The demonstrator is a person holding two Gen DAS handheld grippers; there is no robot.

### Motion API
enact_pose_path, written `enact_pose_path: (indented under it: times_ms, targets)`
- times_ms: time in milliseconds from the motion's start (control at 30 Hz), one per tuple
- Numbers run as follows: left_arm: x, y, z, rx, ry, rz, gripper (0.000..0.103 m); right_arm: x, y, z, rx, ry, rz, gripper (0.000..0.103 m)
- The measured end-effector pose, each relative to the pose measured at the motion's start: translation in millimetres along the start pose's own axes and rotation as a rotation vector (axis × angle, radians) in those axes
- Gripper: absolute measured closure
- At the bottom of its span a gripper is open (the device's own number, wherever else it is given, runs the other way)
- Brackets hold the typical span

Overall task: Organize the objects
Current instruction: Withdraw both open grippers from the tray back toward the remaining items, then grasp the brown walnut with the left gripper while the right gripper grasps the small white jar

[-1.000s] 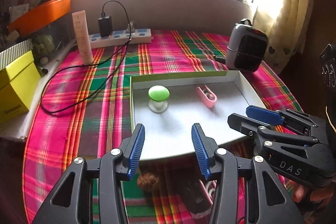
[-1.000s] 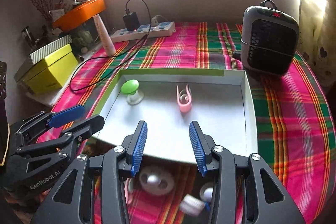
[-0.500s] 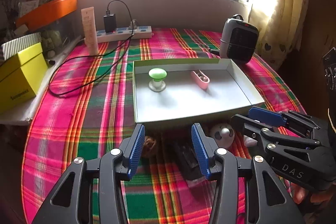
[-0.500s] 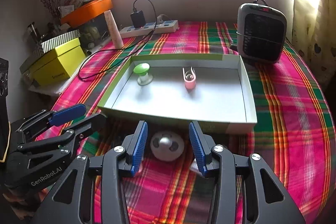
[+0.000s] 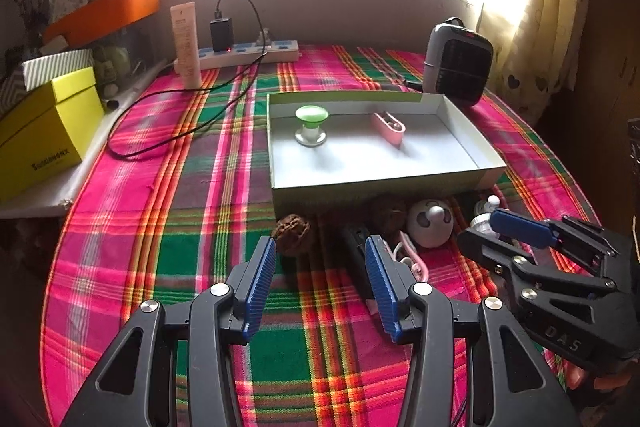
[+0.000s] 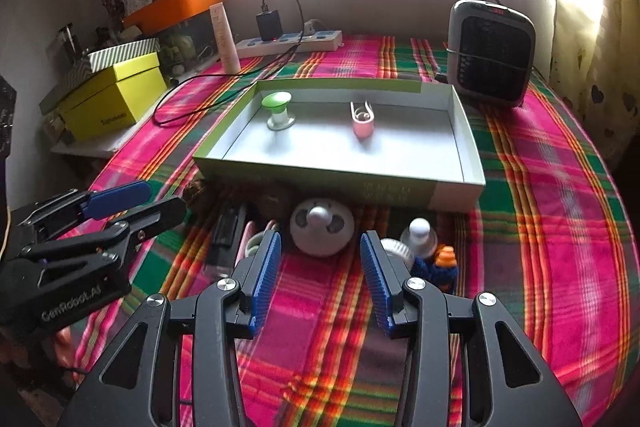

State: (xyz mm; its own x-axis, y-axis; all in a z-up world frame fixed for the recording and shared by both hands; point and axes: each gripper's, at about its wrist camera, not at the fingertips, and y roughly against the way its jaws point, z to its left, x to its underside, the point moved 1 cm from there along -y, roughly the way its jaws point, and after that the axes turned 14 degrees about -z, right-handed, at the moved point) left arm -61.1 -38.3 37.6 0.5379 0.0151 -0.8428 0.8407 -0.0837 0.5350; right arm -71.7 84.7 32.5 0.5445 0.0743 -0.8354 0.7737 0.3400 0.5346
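A shallow white box (image 5: 376, 185) (image 6: 466, 131) lies on the plaid cloth; inside stand a green-capped knob (image 5: 311, 125) (image 6: 277, 110) and a pink clip (image 5: 388, 127) (image 6: 363, 119). Loose things lie in front of its near wall: a brown walnut (image 5: 292, 227), a black bar (image 5: 358, 243) (image 6: 227, 227), a white round fan (image 5: 430, 223) (image 6: 322, 231), a pink carabiner (image 5: 414, 259), a small white bottle (image 6: 419, 235) and a blue-orange toy (image 6: 442, 265). My left gripper (image 5: 320, 281) is open over the cloth near the walnut. My right gripper (image 6: 320, 275) is open, just short of the fan.
A grey heater (image 6: 492, 53) stands at the back right. A power strip (image 5: 248, 53) with charger and black cable, a cream tube (image 5: 186, 45), a yellow box (image 5: 44, 131) and an orange tray (image 5: 100, 13) line the back and left. Curtains hang at the right.
Both grippers have drawn back from over the box toward the table's near side, so the loose things in front of the box have come into view. Both stay open.
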Motion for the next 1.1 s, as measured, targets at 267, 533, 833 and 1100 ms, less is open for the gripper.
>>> enact_pose_path:
  times_ms: [267,533,833,1100]
  targets:
    - [7,-1,9,0.002,0.027,0.012,0.058,13,8,-7,0.008,-0.013,-0.004,0.060]
    - [18,-5,23,0.010,0.067,0.030,0.057,23,12,-26,0.041,-0.059,-0.001,0.060]
    - [22,-19,33,0.034,0.118,0.062,0.053,24,3,-42,0.062,-0.093,0.026,0.060]
    - [17,-35,34,0.053,0.134,0.078,0.052,23,-9,-38,0.040,-0.083,0.054,0.056]
